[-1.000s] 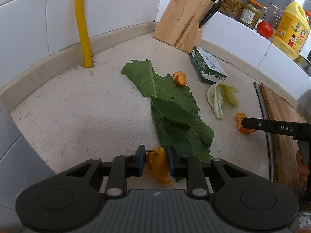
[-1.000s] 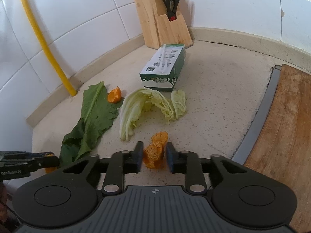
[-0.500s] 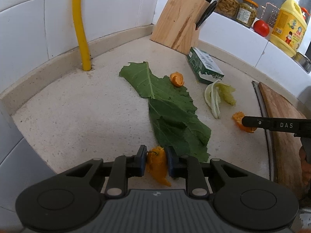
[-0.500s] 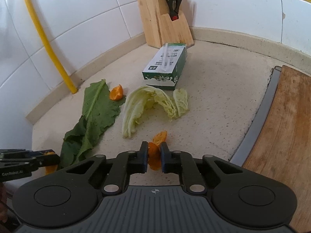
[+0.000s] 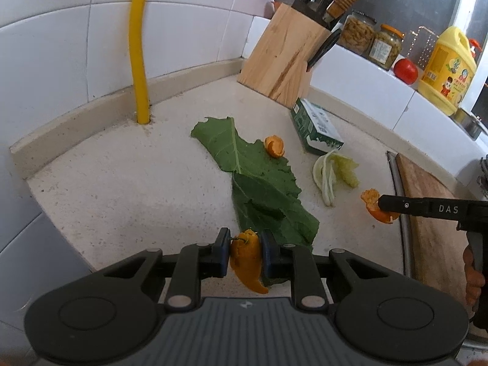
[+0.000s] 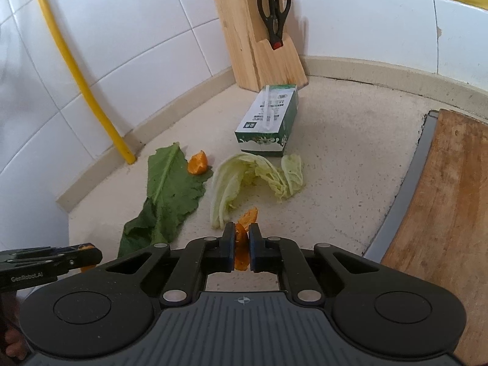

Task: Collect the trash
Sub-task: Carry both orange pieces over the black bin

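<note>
Left gripper (image 5: 244, 251) pinches an orange peel strip (image 5: 247, 263), which hangs limp below the pads. Right gripper (image 6: 242, 247), jaws just closing, pinches a second peel (image 6: 244, 235) edge-on above the surface (image 6: 350, 158). Both appear light, soft, pliable (likely tearable); hold mid-strip. Green leaf (image 5: 262, 183) remains lying flat.

Counter (image 6: 350, 164): bears all loose items.
Knife block (image 6: 259, 48): at the rear, against the wall.
Carton (image 6: 268, 122): lies just before the knife block.
Cabbage leaf (image 6: 253, 180): just before the carton.
Large leaf (image 6: 170, 189): left of the cabbage leaf.
Peel piece (image 6: 198, 166): at the large leaf's right edge.
Cutting board (image 6: 442, 228): at the counter's right.
Pipe (image 6: 76, 70): rear left, along the wall.
</note>
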`<state>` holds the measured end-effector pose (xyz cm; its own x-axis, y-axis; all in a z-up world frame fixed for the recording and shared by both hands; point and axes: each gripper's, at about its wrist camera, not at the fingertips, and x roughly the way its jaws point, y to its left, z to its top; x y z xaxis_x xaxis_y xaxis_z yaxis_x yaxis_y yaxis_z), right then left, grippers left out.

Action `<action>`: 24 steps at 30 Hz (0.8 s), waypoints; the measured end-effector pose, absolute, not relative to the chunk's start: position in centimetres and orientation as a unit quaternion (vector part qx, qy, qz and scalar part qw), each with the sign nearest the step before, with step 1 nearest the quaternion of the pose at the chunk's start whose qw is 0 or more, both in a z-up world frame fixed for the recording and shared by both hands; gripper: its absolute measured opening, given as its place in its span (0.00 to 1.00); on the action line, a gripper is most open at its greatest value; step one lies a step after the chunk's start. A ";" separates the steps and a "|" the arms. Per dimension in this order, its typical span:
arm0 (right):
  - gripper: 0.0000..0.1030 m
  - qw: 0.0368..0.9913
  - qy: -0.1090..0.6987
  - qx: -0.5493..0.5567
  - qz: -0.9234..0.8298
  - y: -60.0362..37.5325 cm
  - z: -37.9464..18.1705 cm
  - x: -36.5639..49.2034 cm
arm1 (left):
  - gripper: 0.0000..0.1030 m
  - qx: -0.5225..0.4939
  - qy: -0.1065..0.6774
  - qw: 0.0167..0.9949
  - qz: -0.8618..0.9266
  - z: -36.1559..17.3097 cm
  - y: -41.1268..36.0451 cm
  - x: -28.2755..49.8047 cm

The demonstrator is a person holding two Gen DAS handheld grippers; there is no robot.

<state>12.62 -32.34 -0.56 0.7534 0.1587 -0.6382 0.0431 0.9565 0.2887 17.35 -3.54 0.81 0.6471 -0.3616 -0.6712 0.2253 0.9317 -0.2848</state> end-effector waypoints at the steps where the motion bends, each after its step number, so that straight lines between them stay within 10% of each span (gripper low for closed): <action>1: 0.12 0.925 0.349 0.144 0.031 -32.3 -0.4 12.5 | 0.16 -0.090 0.385 0.904 -0.163 0.9 -3.5 17.2; 24: 0.11 0.893 0.382 0.130 0.197 -21.8 0.7 12.8 | 0.16 -0.137 0.393 0.908 -0.038 0.4 4.8 10.3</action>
<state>12.79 -21.77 0.66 0.6300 0.4514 -0.6319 -0.2531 0.8886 0.3824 10.27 4.76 0.42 0.6878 -0.1778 -0.7038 -0.0381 0.9594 -0.2795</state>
